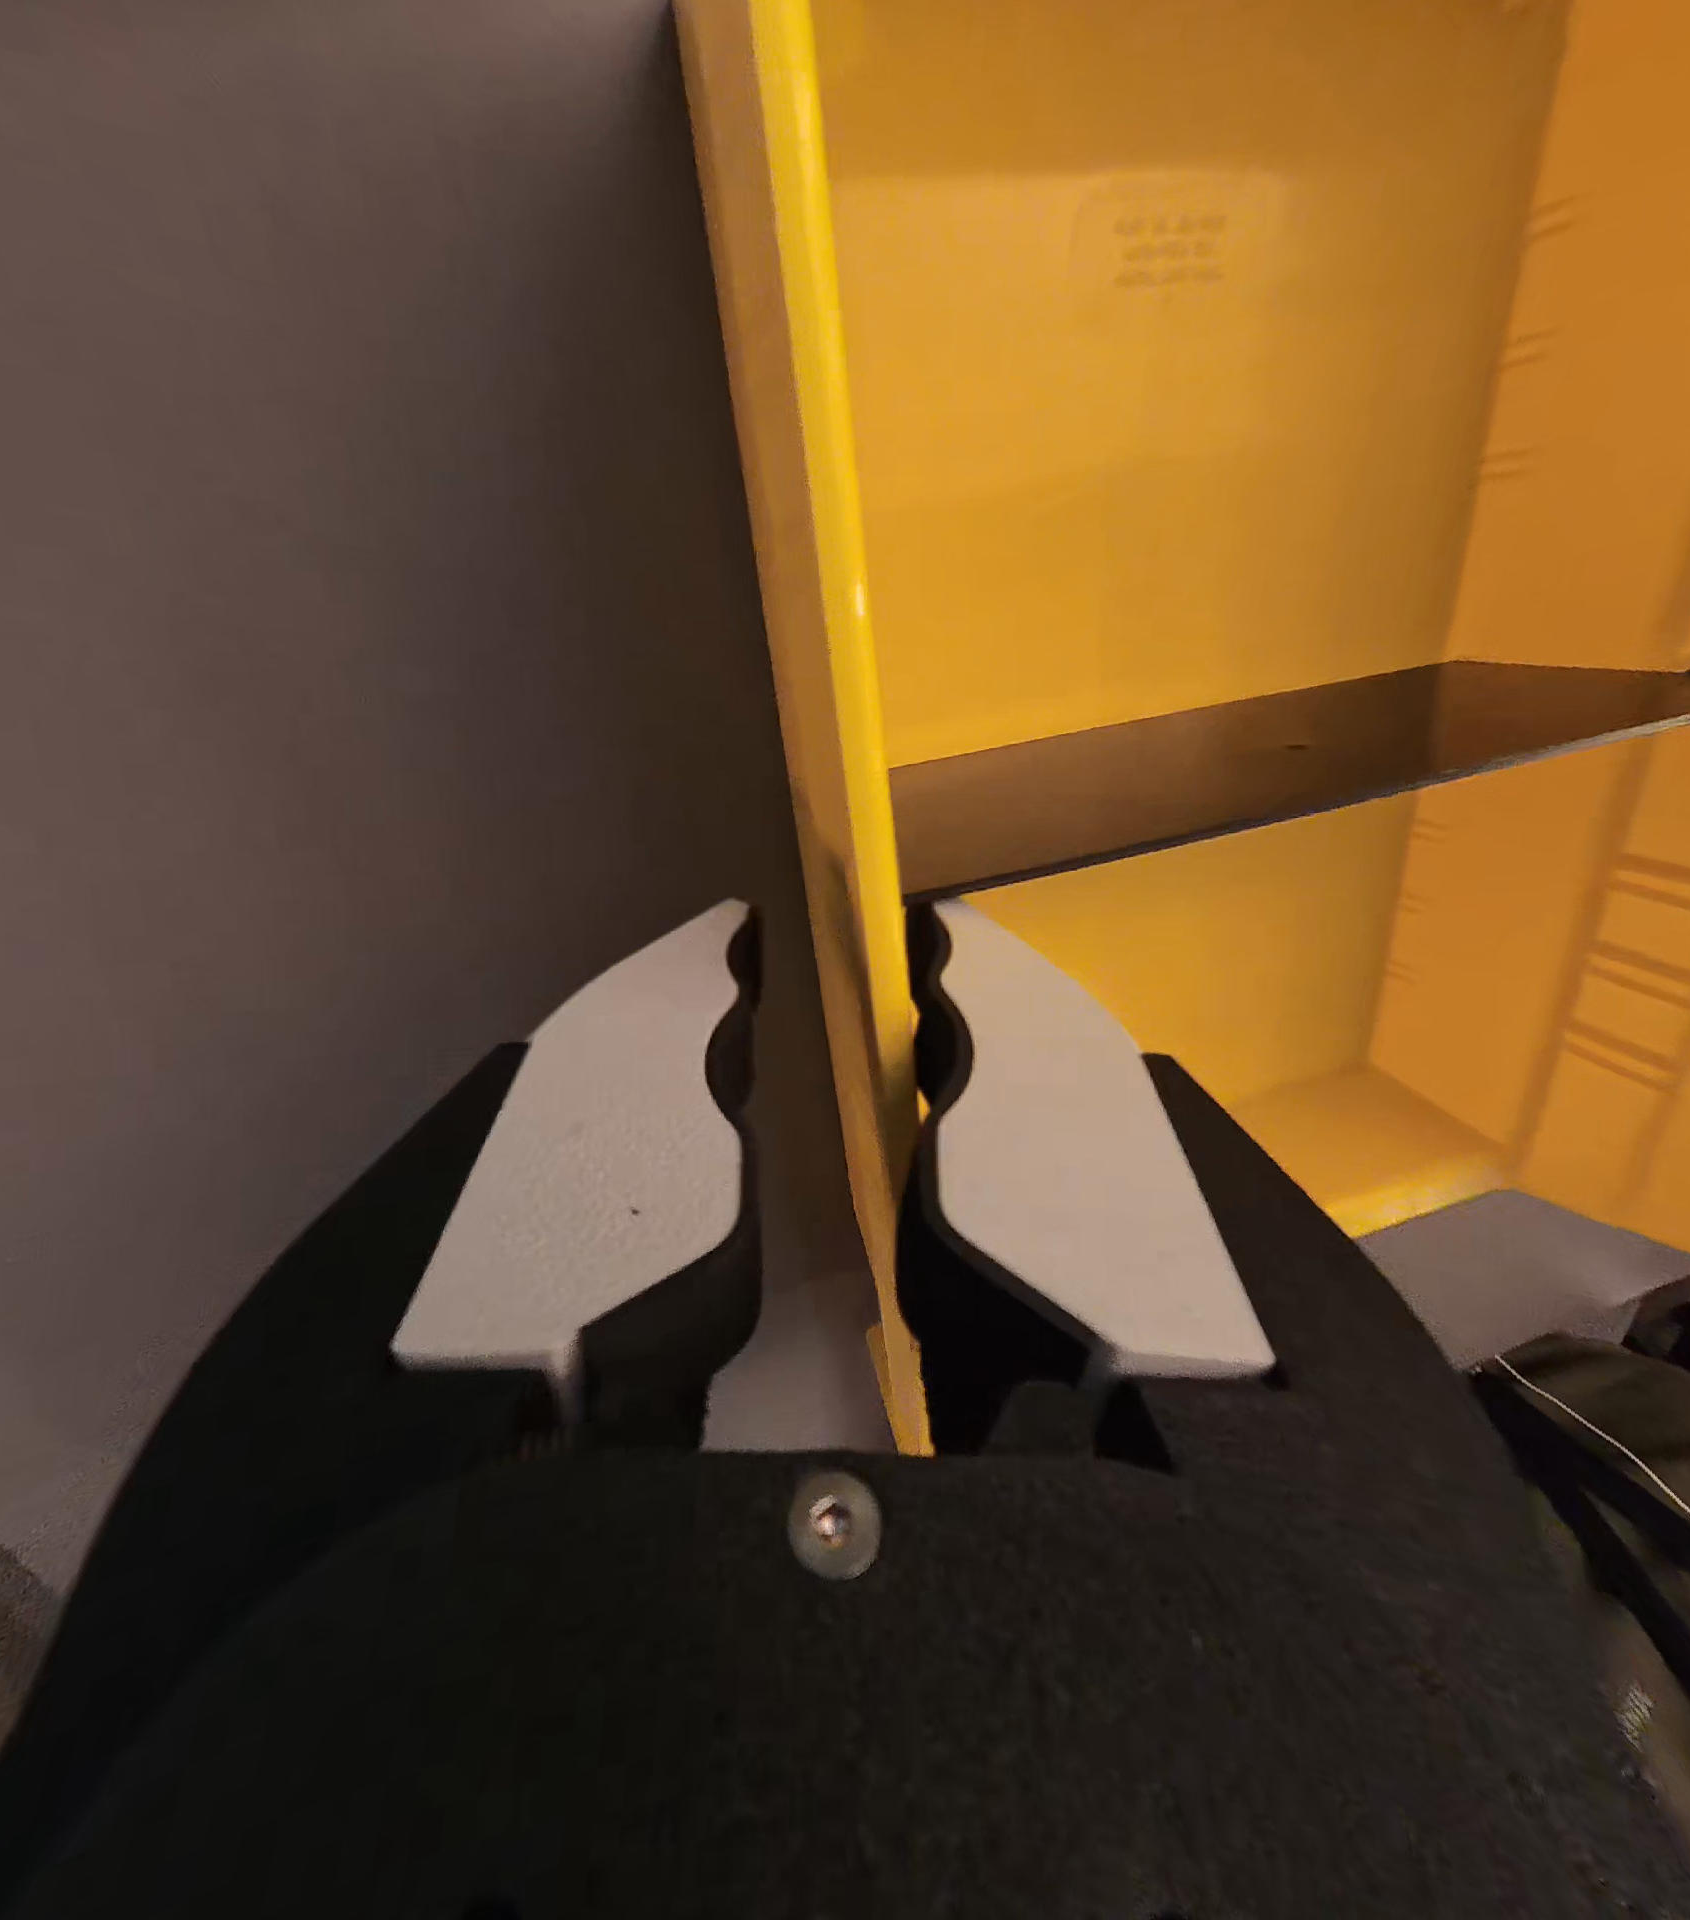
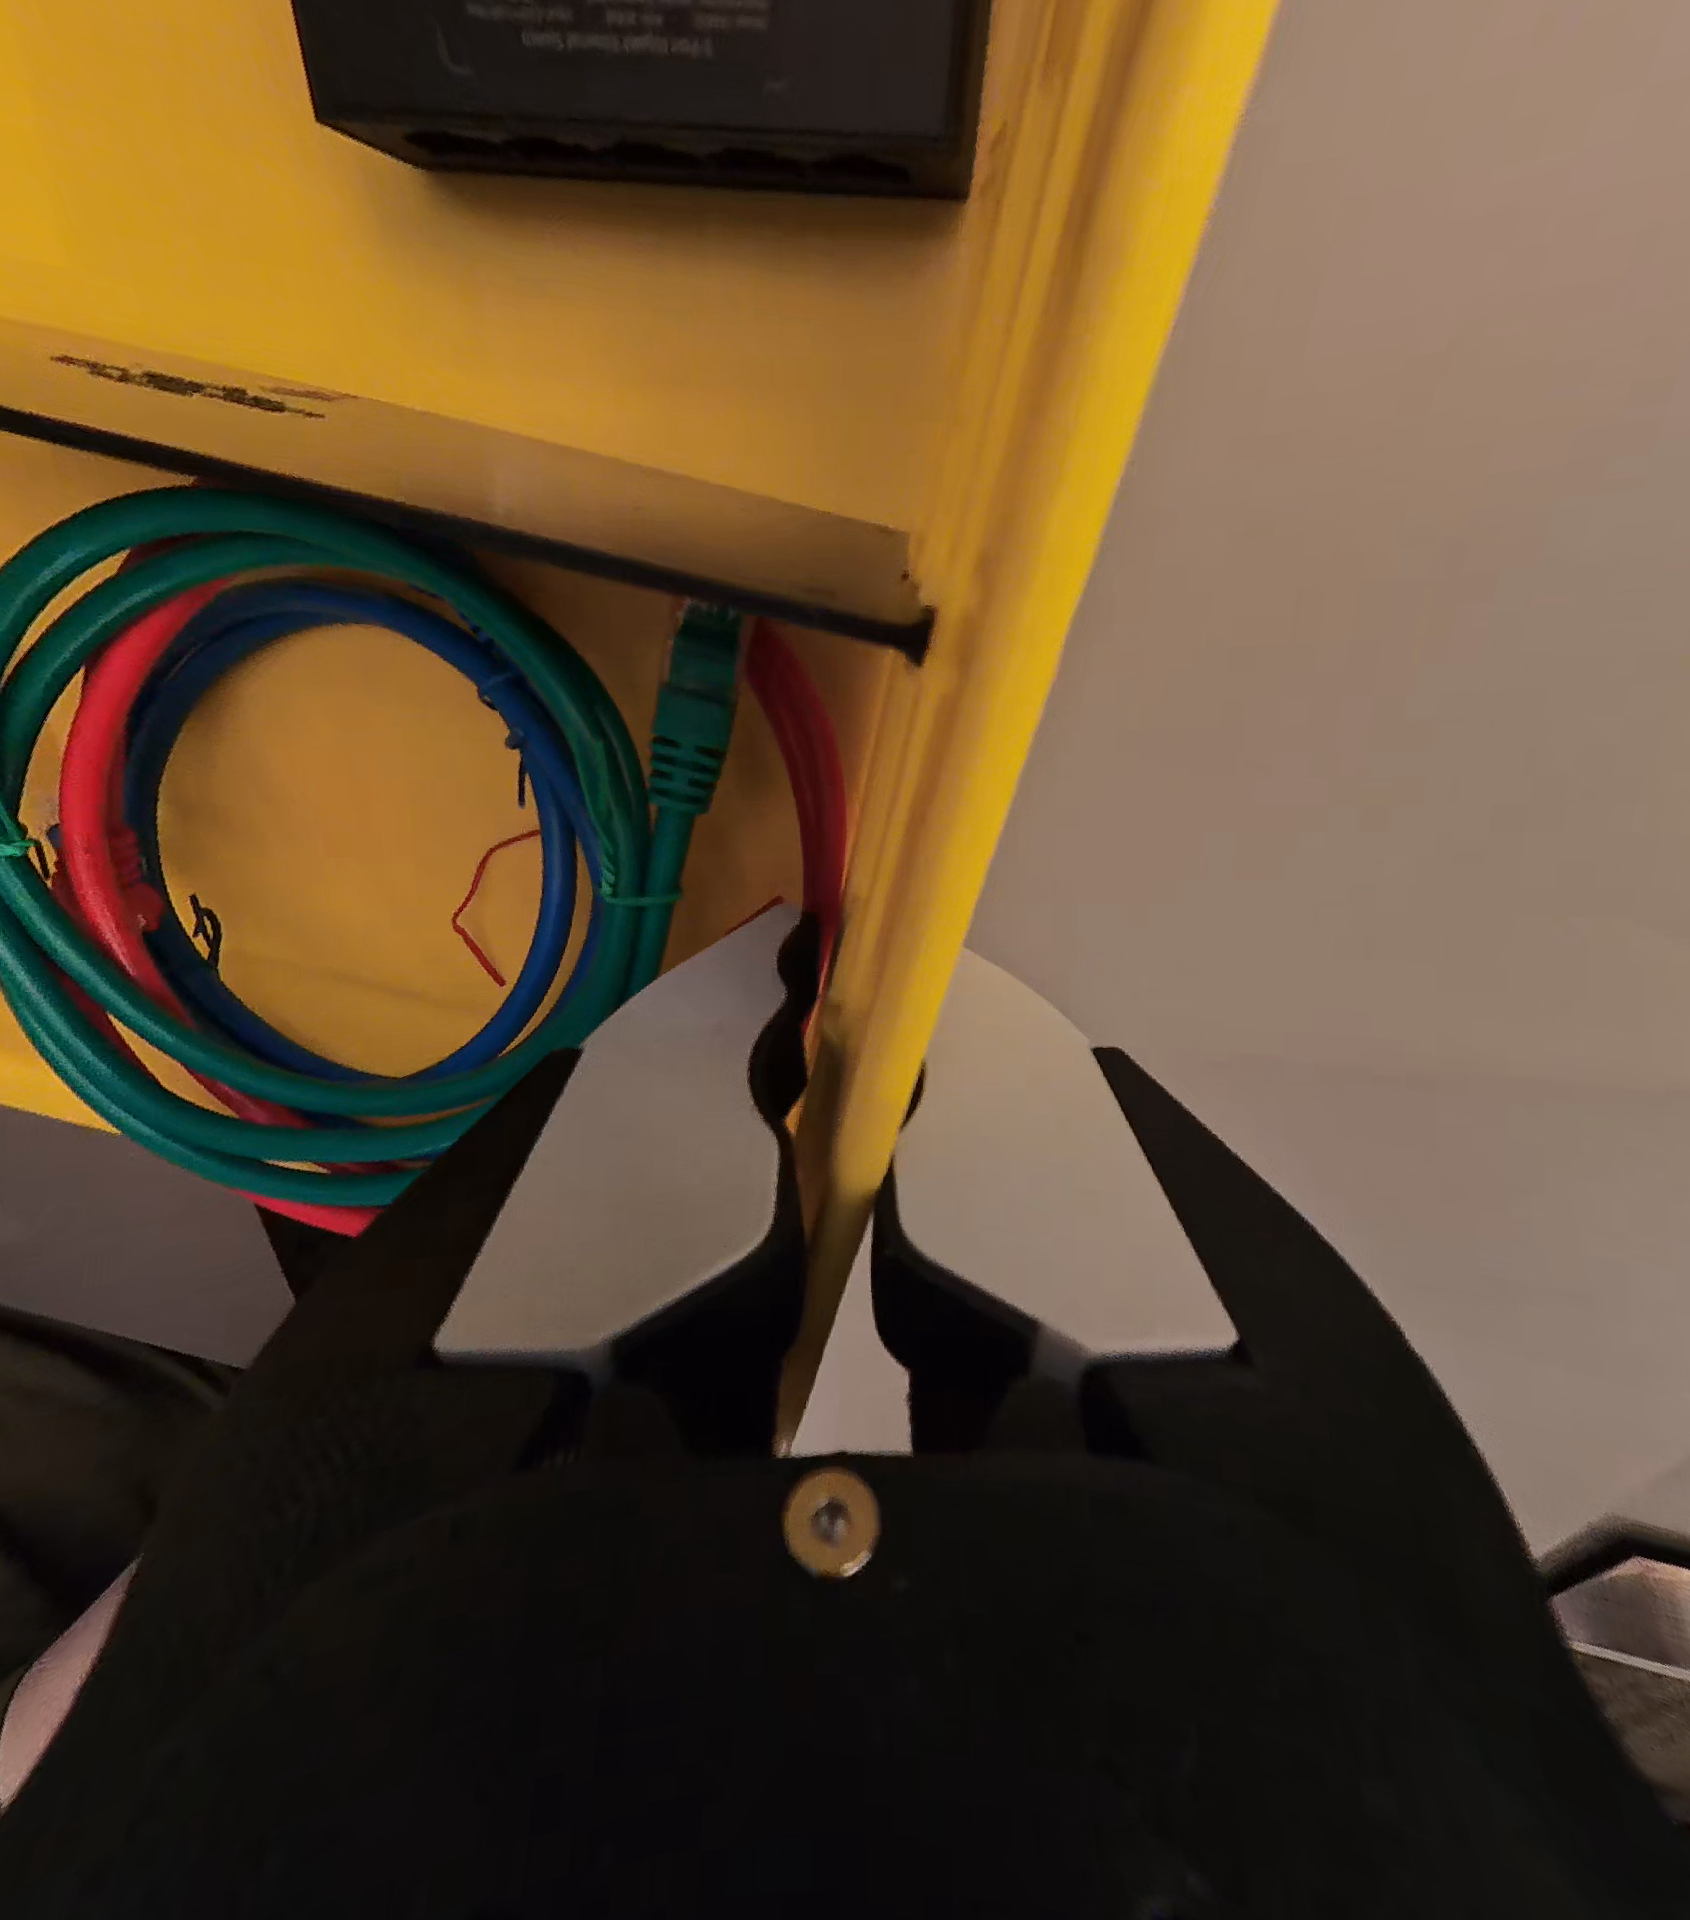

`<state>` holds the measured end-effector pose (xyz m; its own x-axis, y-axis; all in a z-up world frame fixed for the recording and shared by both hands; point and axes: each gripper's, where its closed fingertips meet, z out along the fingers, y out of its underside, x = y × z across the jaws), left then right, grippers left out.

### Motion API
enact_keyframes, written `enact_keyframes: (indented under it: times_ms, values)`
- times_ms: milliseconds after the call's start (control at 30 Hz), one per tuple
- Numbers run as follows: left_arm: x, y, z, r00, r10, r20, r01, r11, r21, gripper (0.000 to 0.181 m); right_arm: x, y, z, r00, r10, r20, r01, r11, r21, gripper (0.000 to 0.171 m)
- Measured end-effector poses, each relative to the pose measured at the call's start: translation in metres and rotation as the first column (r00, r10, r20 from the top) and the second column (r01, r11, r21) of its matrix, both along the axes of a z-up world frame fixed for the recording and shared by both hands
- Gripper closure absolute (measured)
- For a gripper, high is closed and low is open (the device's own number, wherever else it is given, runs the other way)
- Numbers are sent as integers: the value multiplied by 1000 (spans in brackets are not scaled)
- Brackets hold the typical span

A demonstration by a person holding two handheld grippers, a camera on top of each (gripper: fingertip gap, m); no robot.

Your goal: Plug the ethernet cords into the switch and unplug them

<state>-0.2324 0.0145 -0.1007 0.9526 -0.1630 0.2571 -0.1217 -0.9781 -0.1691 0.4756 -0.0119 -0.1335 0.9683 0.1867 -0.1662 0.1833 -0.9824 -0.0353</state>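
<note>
On the left, our left hand-held gripper (image 1: 836, 977) sat around the yellow bin's wall (image 1: 799, 520), maybe not squeezing yet. Our right hand-held gripper (image 2: 856, 997) pinched the other wall (image 2: 1028, 520). We were still setting up. Next we needed a cord (image 2: 228, 831) for the switch (image 2: 643, 94) above.

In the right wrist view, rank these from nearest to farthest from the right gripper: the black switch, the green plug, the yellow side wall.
1. Yellow side wall: between the right gripper fingers.
2. Green plug: just ahead, left of the wall, under the shelf.
3. Black switch: farthest, above the shelf, at the top.
</note>
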Motion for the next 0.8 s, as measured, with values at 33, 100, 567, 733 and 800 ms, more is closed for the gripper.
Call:
enact_keyframes:
  times_ms: [33, 100, 567, 733, 800]
  values:
    - [1, -1, 0, 1000, 1, 15, -1, 1000, -8, 156, 0, 0, 0, 1000, 3, 4, -3, 1000, 0, 165]
    - [2, -3, -1, 1000, 3, 30, -2, 1000, -25, 158, 0, 1, 0, 1000, 1, 9, -1, 1000, -2, 165]
    - [12, -13, -8, 998, -43, -40, 39, 993, -108, 154, -18, -5, 2, 1000, -15, 15, 16, 997, -79, 165]
    - [23, -23, -8, 986, -111, -128, 91, 984, -155, 146, -34, -9, 3, 999, 43, 10, -41, 993, -113, 164]
    - [32, -28, -8, 983, -135, -128, 112, 978, -177, 147, -40, -10, 3, 998, 58, 18, -56, 990, -126, 163]
